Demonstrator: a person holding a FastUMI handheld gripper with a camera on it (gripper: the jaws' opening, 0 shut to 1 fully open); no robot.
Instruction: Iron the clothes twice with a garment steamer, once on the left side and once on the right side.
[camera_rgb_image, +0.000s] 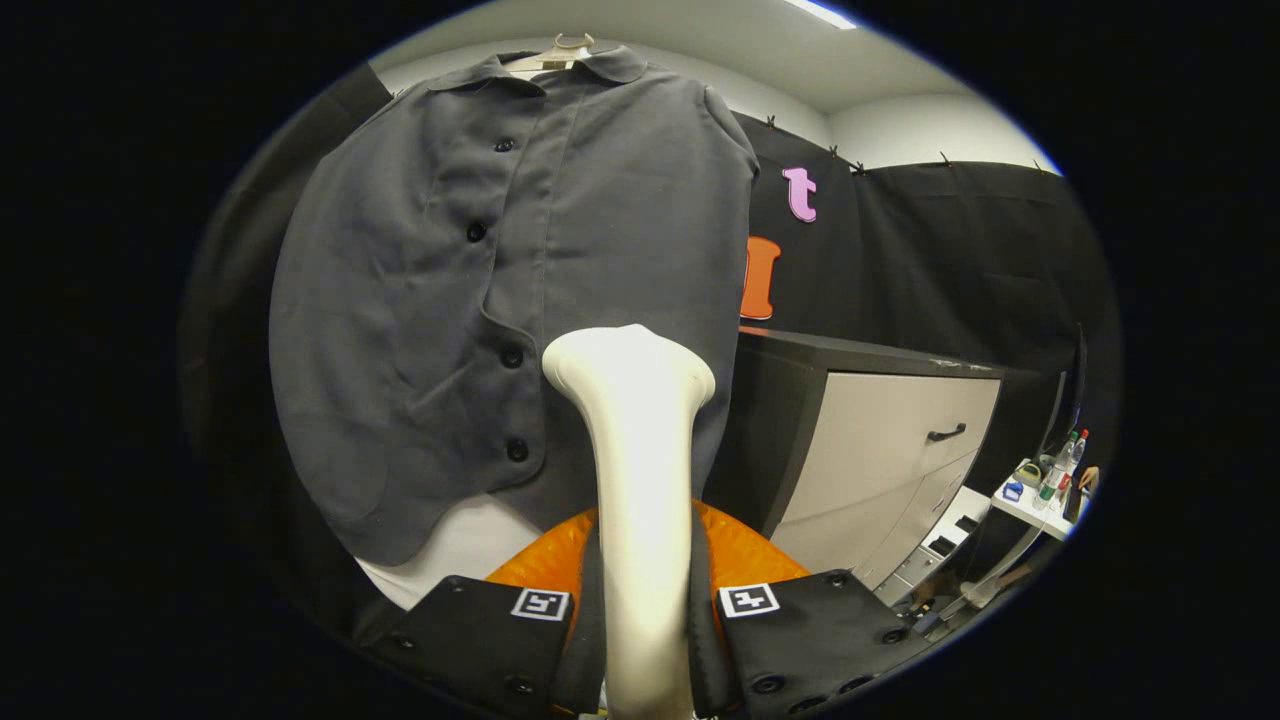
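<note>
The jaws were clamped on the handle of the garment steamer (637, 480), both fingers pressing its sides, evidently to keep the head steady. The head rested near the lower right front of the grey shirt (500, 300), which hung from a hanger (570, 48) beside a cabinet (880, 450), exposing its full front.

Light comes from above, a ceiling strip lamp (822, 12) glowing overexposed. The steamer (640, 480), held between the gripper's (645, 620) fingers, takes a bright sheen down its neck. The grey shirt (500, 300) is evenly lit, creases softly shadowed. Fisheye distortion bends the cabinet (880, 450); far clutter blurs small.
</note>
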